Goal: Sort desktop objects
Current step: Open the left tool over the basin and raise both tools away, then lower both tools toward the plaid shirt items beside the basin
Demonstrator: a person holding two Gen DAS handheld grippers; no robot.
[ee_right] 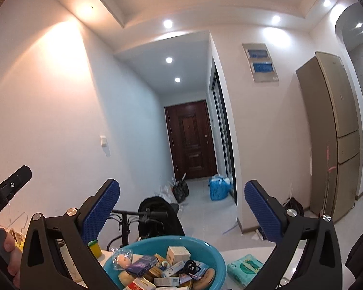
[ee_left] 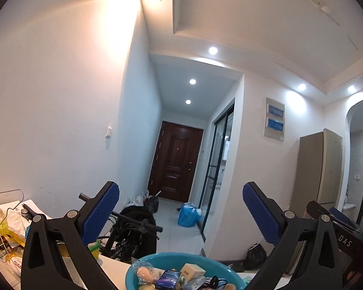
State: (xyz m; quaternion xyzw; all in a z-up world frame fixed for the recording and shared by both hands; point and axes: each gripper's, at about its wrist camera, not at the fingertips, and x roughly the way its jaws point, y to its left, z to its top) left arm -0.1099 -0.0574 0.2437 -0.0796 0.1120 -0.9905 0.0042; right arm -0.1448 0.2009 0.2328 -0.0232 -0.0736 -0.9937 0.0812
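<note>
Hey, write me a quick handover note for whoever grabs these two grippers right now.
Left gripper: open, nothing between its fingers, pointing across the room above the table.
Right gripper: open and empty too, aimed the same way.
Teal basin: on the white table, already piled with small boxes, scissors and a bagged egg-shaped item.
Outside the basin: green tissue pack to its right, yellow-green jar to its left, paper clutter at far left.
Done: most small items appear binned. Left: probably the loose things, if they belong.
</note>
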